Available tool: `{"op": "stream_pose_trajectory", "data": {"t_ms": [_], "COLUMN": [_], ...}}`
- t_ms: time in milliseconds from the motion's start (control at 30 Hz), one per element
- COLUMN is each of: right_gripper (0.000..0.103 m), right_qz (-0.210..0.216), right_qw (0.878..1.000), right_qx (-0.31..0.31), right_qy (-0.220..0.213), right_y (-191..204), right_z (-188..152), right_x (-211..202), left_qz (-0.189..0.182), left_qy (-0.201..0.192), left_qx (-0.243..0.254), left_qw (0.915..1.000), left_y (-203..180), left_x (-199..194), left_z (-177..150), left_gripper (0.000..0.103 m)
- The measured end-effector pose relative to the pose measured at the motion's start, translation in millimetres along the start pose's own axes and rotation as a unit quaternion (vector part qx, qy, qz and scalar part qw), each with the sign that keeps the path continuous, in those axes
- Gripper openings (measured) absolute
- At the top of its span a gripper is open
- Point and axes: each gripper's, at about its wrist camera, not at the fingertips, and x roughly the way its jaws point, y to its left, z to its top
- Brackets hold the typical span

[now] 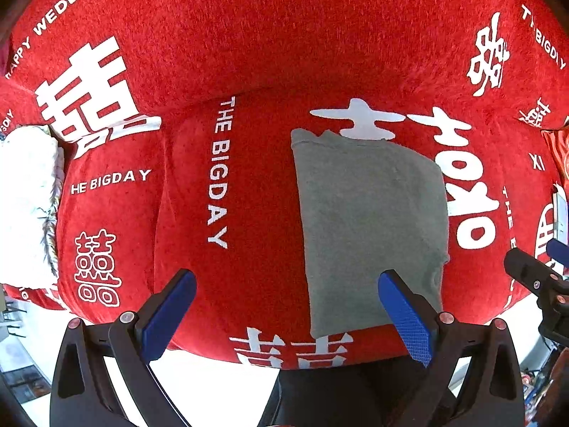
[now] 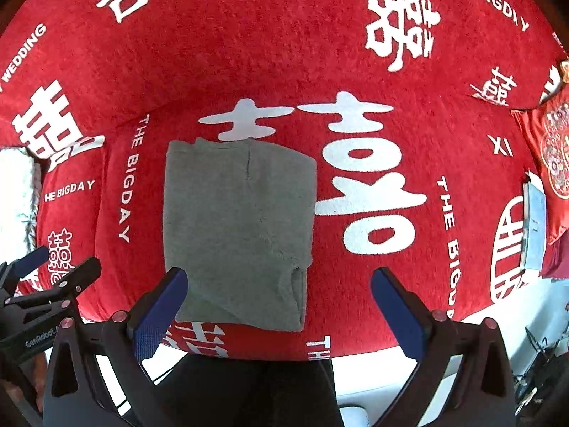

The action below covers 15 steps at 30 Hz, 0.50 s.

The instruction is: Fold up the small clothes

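A small grey garment [image 1: 370,227] lies folded into a neat rectangle on the seat of a red sofa [image 1: 249,53] with white wedding lettering. It also shows in the right wrist view [image 2: 238,227]. My left gripper [image 1: 286,306] is open and empty, held near the sofa's front edge, with its right finger [image 1: 402,306] over the garment's near corner. My right gripper [image 2: 279,302] is open and empty, with its left finger [image 2: 160,309] over the garment's near left corner. Each gripper shows at the edge of the other's view.
A white fluffy cushion [image 1: 25,199] lies at the left end of the sofa. A red patterned cushion [image 2: 554,156] and a pale flat box [image 2: 533,227] sit at the right end. White floor [image 2: 373,373] lies below the sofa's front edge.
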Motion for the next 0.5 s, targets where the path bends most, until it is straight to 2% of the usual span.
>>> {"op": "stream_pose_trajectory", "data": {"t_ms": [500], "right_gripper": [0.103], "right_qz": [-0.009], "right_qw": [1.0], "right_qx": [0.0], "right_qy": [-0.003], "right_y": [0.4], "right_z": [2.4], "right_x": [-6.0], "left_qz": [0.006], "left_qy": [-0.001], "left_qx": [-0.002], "left_qw": [1.0], "left_y": [-4.3], "left_x": [-3.4], "left_z": [0.2], "left_gripper": [0.102]}}
